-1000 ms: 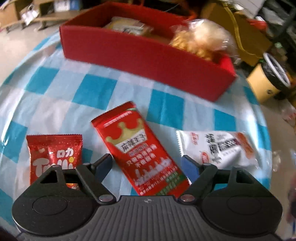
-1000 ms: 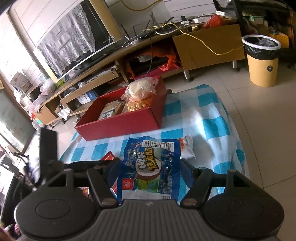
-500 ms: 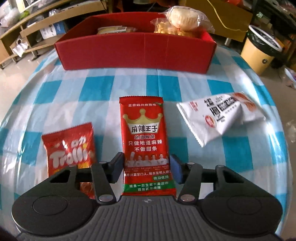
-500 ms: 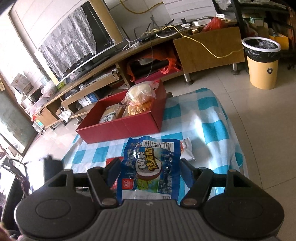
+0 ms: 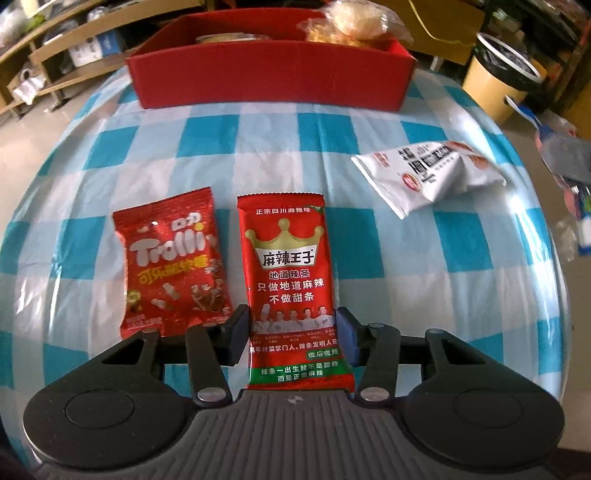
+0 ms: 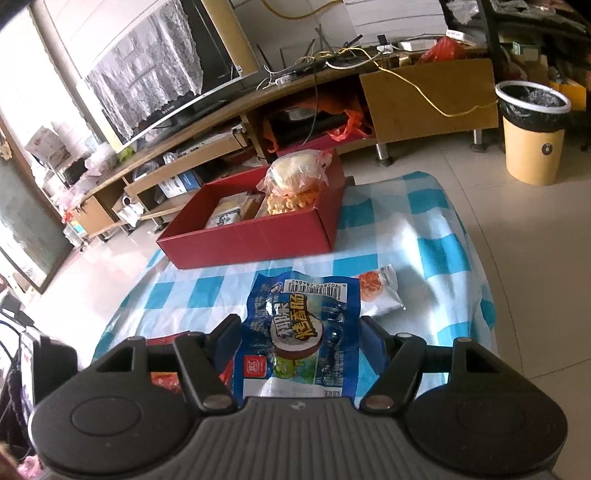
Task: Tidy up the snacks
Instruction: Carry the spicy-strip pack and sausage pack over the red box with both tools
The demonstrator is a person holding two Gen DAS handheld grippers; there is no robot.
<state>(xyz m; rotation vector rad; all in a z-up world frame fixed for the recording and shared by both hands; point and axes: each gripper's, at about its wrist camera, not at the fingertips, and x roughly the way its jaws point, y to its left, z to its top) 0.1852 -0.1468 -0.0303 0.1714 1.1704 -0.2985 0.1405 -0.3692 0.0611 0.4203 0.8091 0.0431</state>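
- Two fingers of the left gripper [image 5: 291, 334] have just been closing, and now they squeeze the sides of the red crown packet [image 5: 291, 284], which sticks out ahead of the jaws.
- Just left of the left finger lies the red Trolli bag [image 5: 171, 258] on the blue and white checked cloth [image 5: 229, 155].
- Ahead of those jaws and off to the right lies the white packet [image 5: 428, 175], well apart from them.
- Farther ahead stands the red box [image 5: 273, 75], with a clear bag of buns [image 5: 351, 20] in its right end.
- The right gripper [image 6: 297, 339] pinches the blue sausage packet [image 6: 303, 332] between its fingers, up above the cloth.
- Just past the right finger the white packet [image 6: 380, 291] peeks out from behind the blue one.
- Ahead of these jaws stands the red box [image 6: 255, 240] with the bag of buns [image 6: 297, 173] inside.
- Far off to the right stands a yellow bin [image 6: 533, 134] on the floor.
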